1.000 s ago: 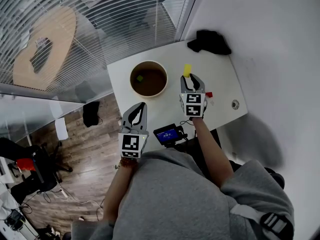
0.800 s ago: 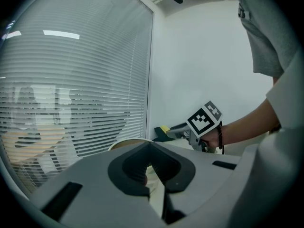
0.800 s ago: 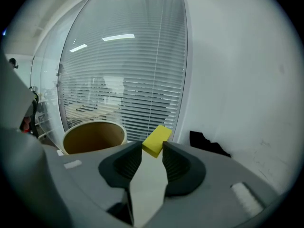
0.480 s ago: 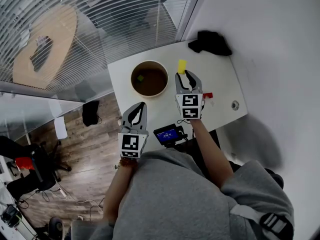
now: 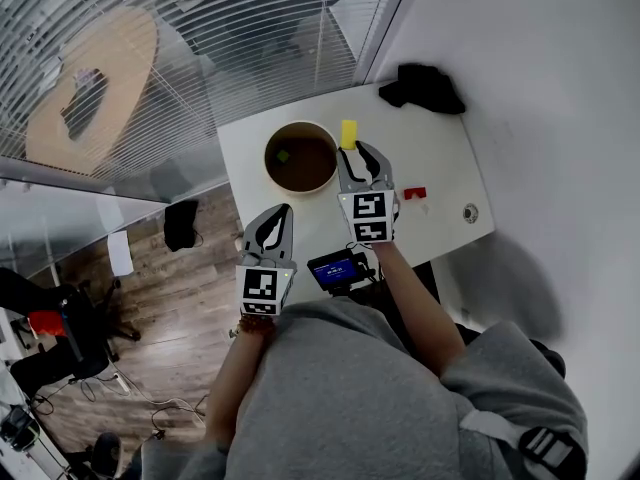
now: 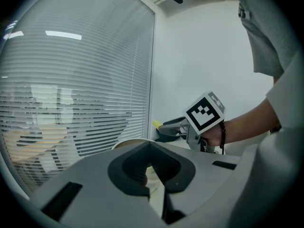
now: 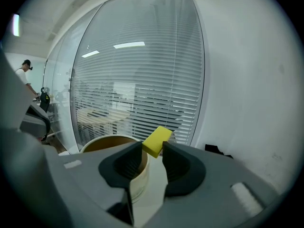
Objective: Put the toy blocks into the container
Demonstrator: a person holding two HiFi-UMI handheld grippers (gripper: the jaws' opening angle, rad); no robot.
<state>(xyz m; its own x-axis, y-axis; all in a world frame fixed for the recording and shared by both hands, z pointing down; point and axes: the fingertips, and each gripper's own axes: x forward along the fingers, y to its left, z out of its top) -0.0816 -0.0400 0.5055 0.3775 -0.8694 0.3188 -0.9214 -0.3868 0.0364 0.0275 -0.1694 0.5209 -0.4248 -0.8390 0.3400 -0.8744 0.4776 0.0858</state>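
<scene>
Sticking out past the tips of the right gripper [image 5: 355, 148], the yellow block [image 5: 348, 133] is pinched by its near end between the two pads, its long axis running on away from the person and tilted a little in the right gripper view [image 7: 156, 140]. It sits just beside the right side of the container [image 5: 267, 163] rim – not yet over the opening – so the coming move likely turns on carrying it leftward across that rim before the pads let go. The container, a round tub with a brown inside, already has a small green block [image 5: 282, 155] lying in it. The right gripper is plainly the nearer one; the left gripper [image 5: 280, 211] hangs at the near edge of the table [image 5: 440, 148], its jaws pressed together on nothing. A red block [image 5: 415, 193] lies on the table to the right of the right gripper, apart from it. A black cloth [image 5: 422, 83] sits at the far corner, and a small device with a blue screen [image 5: 335, 268] at the near edge. Nothing stands between block and opening except the rim itself.
</scene>
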